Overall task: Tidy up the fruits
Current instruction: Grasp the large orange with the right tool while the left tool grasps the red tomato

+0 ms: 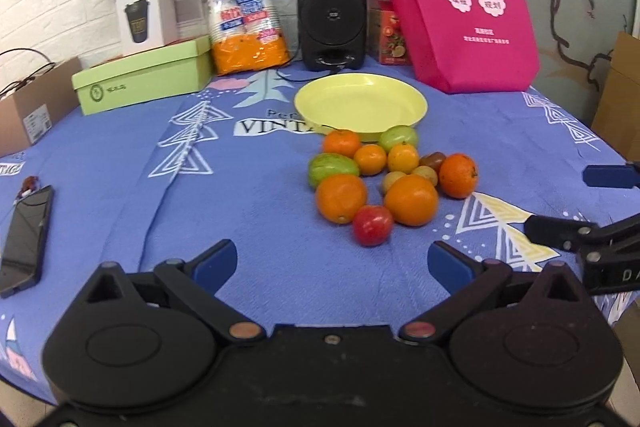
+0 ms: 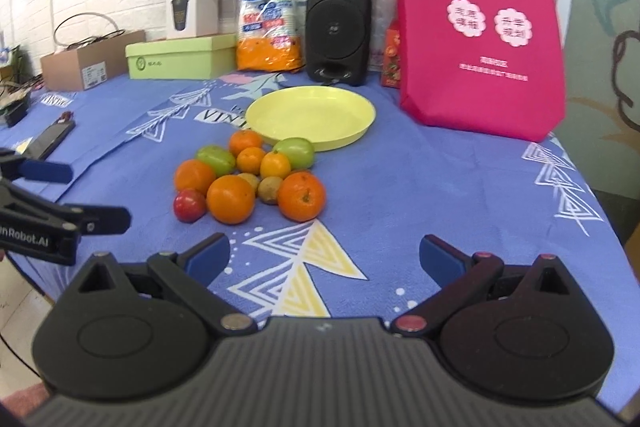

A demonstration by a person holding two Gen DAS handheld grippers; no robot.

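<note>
Twelve or so fruits (image 1: 390,179) lie heaped on the blue patterned cloth of the table (image 1: 240,187), mid-table: oranges, two green ones, small yellow ones and a red tomato (image 1: 372,225) at the heap's 6 o'clock edge in the left wrist view. At the heap's 12 o'clock sits an empty yellow plate (image 1: 360,99), its near rim touching the farthest fruits. Beyond the plate stands a black speaker (image 1: 331,11), with a pink bag (image 1: 460,7) at its 3 o'clock and an orange packet (image 1: 248,11) and green boxes (image 1: 144,83) at its 9 o'clock. A phone (image 1: 24,239) lies at the cloth's 9 o'clock edge. Left hand-held gripper (image 1: 331,259) is spread wide, holding nothing, just short of the tomato. Right hand-held gripper (image 2: 325,255) is likewise spread and empty, near the heap.
</note>
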